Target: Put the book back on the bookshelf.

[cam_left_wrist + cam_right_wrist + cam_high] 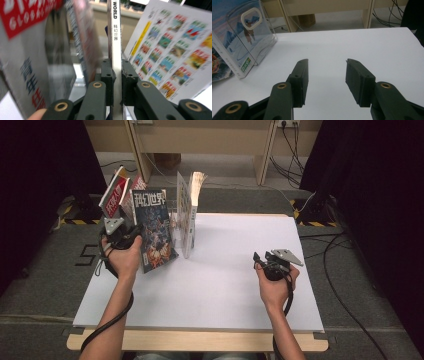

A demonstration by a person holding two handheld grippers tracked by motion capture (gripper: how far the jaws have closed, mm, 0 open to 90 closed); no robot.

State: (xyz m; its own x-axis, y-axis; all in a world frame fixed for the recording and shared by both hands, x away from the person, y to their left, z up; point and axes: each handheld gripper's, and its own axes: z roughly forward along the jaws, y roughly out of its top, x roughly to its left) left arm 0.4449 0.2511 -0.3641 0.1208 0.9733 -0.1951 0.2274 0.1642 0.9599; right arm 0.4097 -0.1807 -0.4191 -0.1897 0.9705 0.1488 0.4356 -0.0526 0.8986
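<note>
A dark-covered magazine (156,227) with large white characters on its cover leans tilted at the table's back left. My left gripper (121,234) is shut on its white spine (116,45), one black pad pressing on each side. A red-and-white magazine (114,196) leans just left of it, close to the camera in the left gripper view (22,50). Over on the right side of the white table (225,285), my right gripper (259,260) rests low and open, and the right gripper view shows bare table between its fingertips (327,61).
A white book (188,217) stands upright in a clear plastic holder (253,35) just right of the held magazine; its cover of small colourful pictures (175,50) faces my left gripper. Beyond the table are wooden desk legs and floor cables.
</note>
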